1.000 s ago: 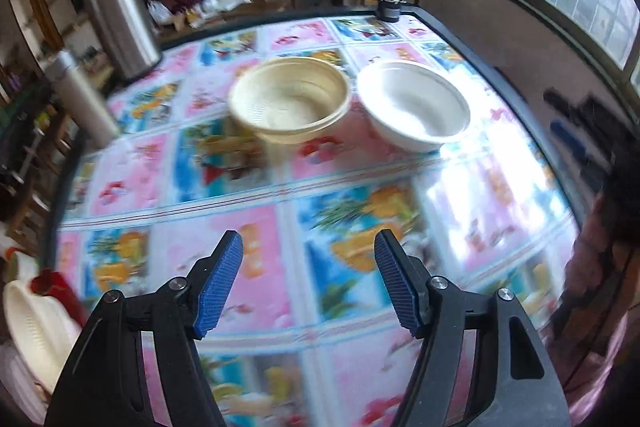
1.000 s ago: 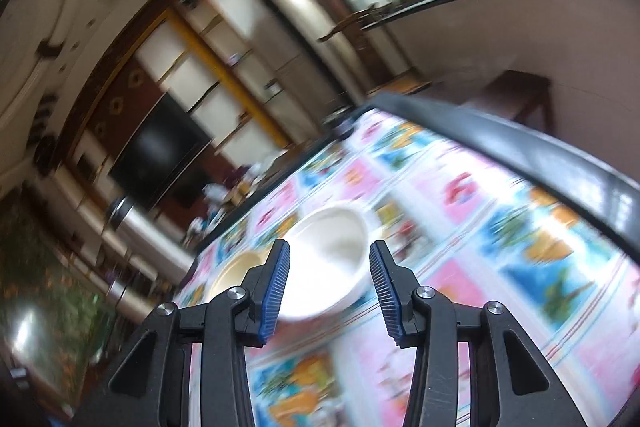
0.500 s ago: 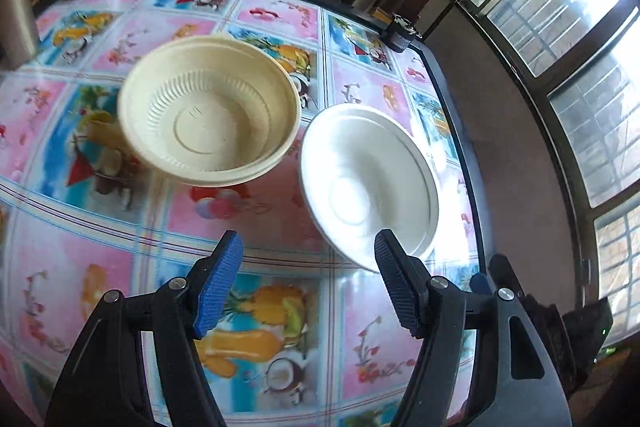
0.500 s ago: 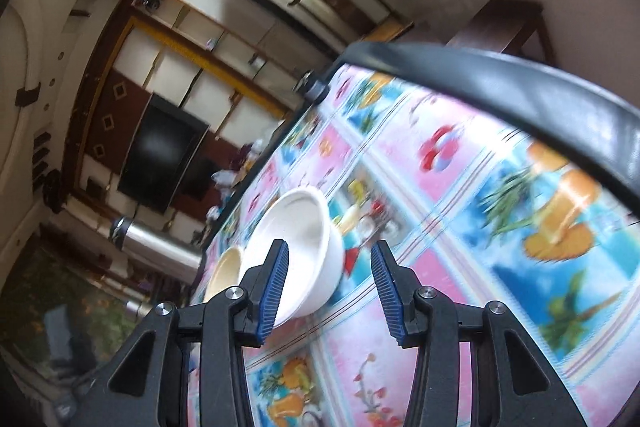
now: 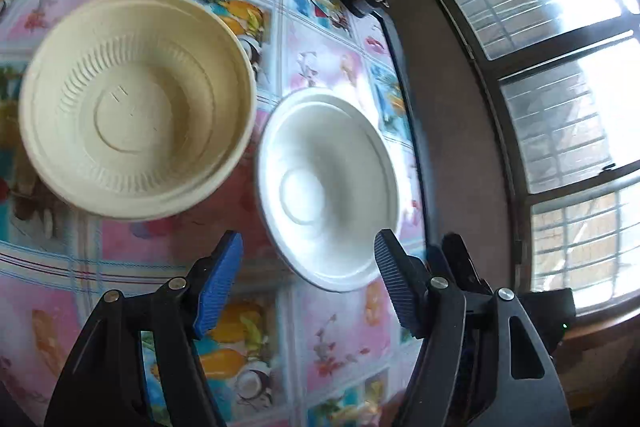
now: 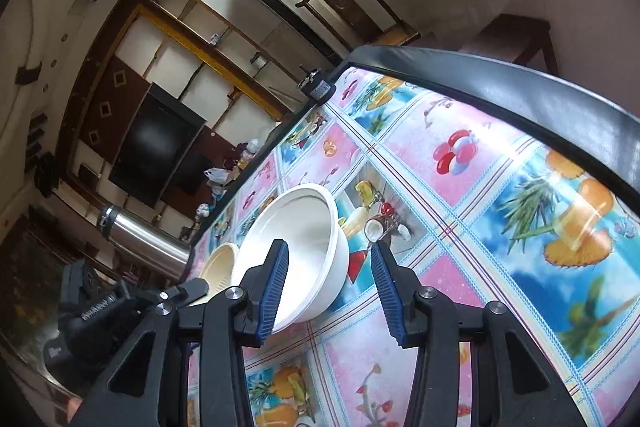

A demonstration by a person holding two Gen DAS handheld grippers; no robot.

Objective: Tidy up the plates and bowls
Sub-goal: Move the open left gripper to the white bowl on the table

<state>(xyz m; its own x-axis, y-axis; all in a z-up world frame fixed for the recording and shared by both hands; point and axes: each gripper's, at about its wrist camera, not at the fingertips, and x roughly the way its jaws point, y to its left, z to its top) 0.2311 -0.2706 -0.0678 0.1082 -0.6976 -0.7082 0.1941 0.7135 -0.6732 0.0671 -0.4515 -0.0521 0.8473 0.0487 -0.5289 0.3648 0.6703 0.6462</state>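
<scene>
A white bowl (image 5: pixel 326 183) stands upright on the patterned table, beside a cream ribbed bowl (image 5: pixel 136 103) to its left. My left gripper (image 5: pixel 308 285) is open and empty, hovering just above the white bowl's near rim. In the right wrist view the white bowl (image 6: pixel 296 247) sits just beyond my right gripper (image 6: pixel 326 291), which is open and empty, its left finger in front of the bowl's side. The cream bowl (image 6: pixel 218 267) shows behind it, partly hidden.
The table (image 6: pixel 460 163) has a dark raised edge (image 6: pixel 500 83). A steel thermos (image 6: pixel 140 239) stands at the far side. A small dark object (image 5: pixel 362 1) sits at the table's far corner. The left gripper's body (image 6: pixel 100 315) shows at lower left of the right wrist view.
My left gripper has moved forward and down toward the white bowl, which now looks much larger. My right gripper has closed in on the same bowl. Both stay open.
</scene>
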